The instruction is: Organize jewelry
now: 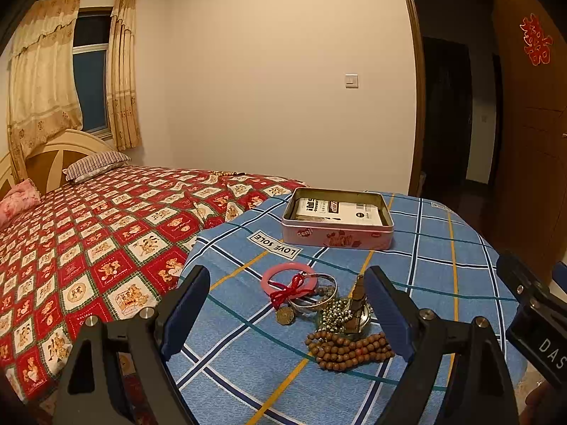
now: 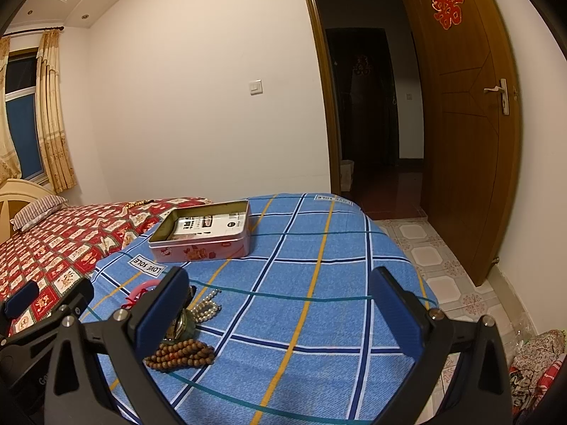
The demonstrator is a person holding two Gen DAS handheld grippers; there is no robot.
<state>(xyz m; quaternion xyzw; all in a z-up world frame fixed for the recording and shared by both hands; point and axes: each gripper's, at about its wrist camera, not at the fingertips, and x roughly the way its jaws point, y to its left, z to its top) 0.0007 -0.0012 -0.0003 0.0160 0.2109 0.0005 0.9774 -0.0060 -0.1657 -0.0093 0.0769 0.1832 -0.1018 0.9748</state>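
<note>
Pink bangle (image 2: 143,288) half-hidden behind right gripper (image 2: 283,315).

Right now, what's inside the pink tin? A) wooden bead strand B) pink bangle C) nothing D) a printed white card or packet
D: the open pink tin holds only a printed white card; the wooden bead strand and pink bangle lie on the blue checked cloth.
</note>
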